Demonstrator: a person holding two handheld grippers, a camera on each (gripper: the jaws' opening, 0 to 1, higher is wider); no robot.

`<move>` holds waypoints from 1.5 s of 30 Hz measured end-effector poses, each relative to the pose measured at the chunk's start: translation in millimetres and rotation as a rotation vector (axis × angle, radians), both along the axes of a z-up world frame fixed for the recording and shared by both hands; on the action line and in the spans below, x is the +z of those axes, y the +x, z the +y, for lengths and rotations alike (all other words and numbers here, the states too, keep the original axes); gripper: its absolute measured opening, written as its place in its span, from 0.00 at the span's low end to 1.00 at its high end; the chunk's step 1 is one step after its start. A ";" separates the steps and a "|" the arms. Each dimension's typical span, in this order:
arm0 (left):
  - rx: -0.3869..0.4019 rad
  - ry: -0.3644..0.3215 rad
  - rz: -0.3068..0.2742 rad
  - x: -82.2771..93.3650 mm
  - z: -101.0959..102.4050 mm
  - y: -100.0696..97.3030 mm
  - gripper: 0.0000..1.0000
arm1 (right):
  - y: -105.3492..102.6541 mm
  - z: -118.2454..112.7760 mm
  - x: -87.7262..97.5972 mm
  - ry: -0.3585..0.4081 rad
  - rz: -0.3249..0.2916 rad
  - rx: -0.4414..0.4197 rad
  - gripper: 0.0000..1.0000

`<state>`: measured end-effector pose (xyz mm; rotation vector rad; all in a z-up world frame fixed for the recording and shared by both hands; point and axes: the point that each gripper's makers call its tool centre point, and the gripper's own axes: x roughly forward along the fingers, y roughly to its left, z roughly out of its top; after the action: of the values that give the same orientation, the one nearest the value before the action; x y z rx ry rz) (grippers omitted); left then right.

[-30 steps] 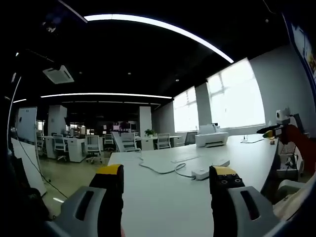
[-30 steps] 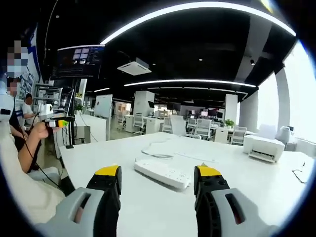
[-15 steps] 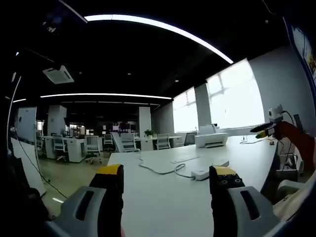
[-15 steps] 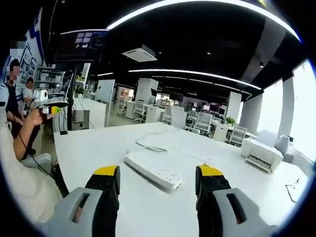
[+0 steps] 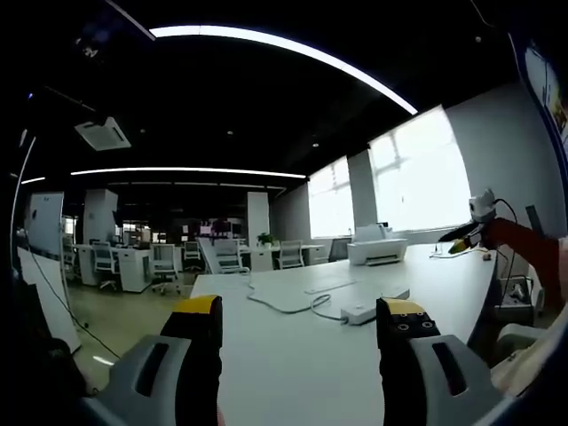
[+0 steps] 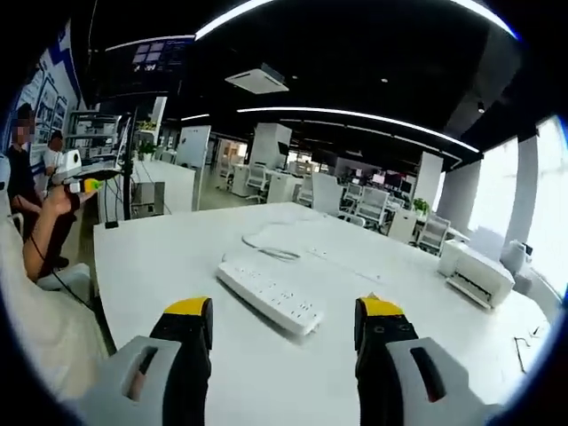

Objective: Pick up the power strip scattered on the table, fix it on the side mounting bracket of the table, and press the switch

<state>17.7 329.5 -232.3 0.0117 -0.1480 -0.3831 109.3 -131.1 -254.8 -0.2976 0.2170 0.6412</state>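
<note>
A long white power strip [image 6: 268,296] lies flat on the white table [image 6: 169,257], just ahead of my right gripper [image 6: 282,324], which is open with nothing between its yellow-tipped jaws. Its white cable [image 6: 271,251] loops away behind it. In the left gripper view the same strip [image 5: 362,311] shows end-on further off, its cable [image 5: 282,303] curling leftwards across the table [image 5: 293,364]. My left gripper [image 5: 300,321] is open and empty, held above the table's near part.
A white printer [image 6: 479,272] stands at the table's far right end, also seen as the printer [image 5: 379,250]. Another gripper [image 5: 469,229] enters from the right there. People sit at the left by a desk [image 6: 40,204]. Office chairs and desks fill the background.
The right gripper view has tipped down and drawn closer to the power strip, which now lies lower and nearer. The other gripper at the left view's right edge has risen slightly.
</note>
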 end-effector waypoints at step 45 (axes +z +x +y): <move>-0.028 0.044 0.081 -14.4 -23.1 11.1 0.75 | 57.7 35.6 -19.6 0.088 0.048 0.119 0.65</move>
<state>28.9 306.4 -246.7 0.0373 -0.0593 -0.4138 167.0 -95.6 -274.4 -0.2116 0.2170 0.7743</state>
